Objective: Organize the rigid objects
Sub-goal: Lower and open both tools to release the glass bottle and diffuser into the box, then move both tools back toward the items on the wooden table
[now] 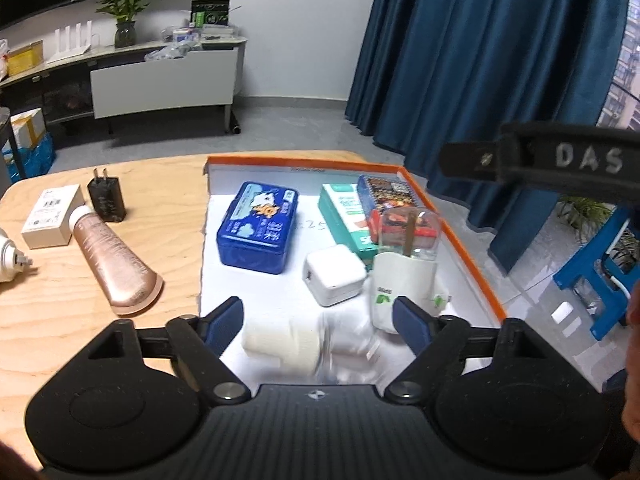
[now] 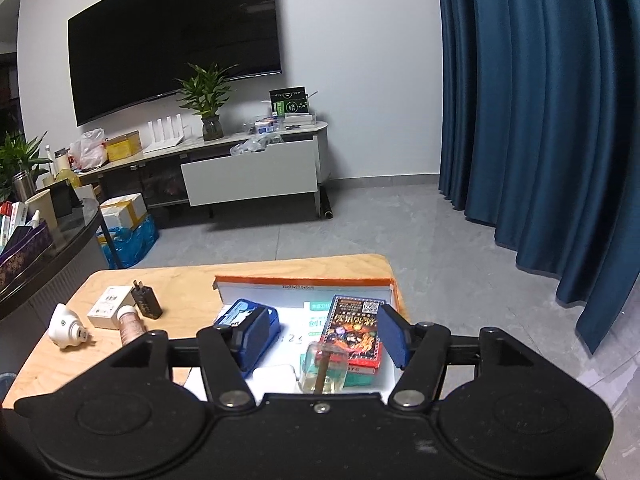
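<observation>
Orange-rimmed tray [image 1: 456, 224] is sitting on the worktop [image 1: 80, 320], holding a blue tin [image 1: 258, 228], boxes and chargers. Left tool [image 1: 318, 316] is gaping over a blurry white plug [image 1: 280, 344], gripping nothing; right tool [image 2: 324, 332] is hovering open too, empty.

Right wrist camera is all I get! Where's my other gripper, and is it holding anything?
Observer: The left gripper is open above the tray's near end; a blurry white object lies between its fingers, not squeezed.
Operator: Where does the pink tube end?
Observer: The tube lies flat on the table, its wide crimped end nearest that gripper.
Operator: What's white beside the blue tin?
Observer: A cube charger, inside the tray.
</observation>
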Tool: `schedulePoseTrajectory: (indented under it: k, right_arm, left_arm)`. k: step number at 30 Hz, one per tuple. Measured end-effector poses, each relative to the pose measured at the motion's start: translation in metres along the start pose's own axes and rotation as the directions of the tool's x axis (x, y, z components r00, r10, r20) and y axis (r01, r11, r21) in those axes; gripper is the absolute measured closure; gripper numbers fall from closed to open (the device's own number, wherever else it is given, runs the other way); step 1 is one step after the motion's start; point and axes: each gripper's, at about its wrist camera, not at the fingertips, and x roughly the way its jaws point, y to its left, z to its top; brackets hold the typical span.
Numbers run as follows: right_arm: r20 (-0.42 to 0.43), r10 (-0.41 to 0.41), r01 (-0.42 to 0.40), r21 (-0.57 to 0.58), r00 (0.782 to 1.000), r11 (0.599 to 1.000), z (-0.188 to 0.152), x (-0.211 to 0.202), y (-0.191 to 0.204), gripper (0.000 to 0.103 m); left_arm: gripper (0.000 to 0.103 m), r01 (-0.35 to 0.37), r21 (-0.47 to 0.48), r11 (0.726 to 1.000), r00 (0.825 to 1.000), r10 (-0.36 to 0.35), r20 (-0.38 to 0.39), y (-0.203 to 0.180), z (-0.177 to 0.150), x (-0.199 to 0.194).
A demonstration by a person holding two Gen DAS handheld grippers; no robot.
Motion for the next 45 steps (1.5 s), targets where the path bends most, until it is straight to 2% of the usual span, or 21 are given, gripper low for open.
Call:
schedulePoseTrajectory:
  k: [7,15,33,45]
  right_arm:
    - [0.007,0.002,-0.002,-0.006,1.000,1.000,-0.002,-0.011,0.009,0.028]
    - [-0.014,0.057,-0.057,-0.035,0.998,0.998,-0.006,-0.017,0.031,0.023]
    - [-0.104,0.209,-0.219,-0.102,0.972,0.970,-0.022,-0.012,0.117,0.020]
    - [-0.148,0.246,-0.267,-0.142,0.958,0.953,-0.030,0.001,0.157,0.020]
  left_arm:
    - [0.014,-0.022,0.003,1.000,1.000,0.021,0.019,0.004,0.002,-0.010]
    - [0.013,-0.108,-0.012,0.994,0.994,0.108,0.016,0.034,0.000,-0.029]
    - [0.008,-0.282,-0.127,0.951,0.958,0.287,0.022,0.113,-0.008,-0.085]
    - [0.007,-0.320,-0.175,0.931,0.945,0.327,0.013,0.144,-0.017,-0.099]
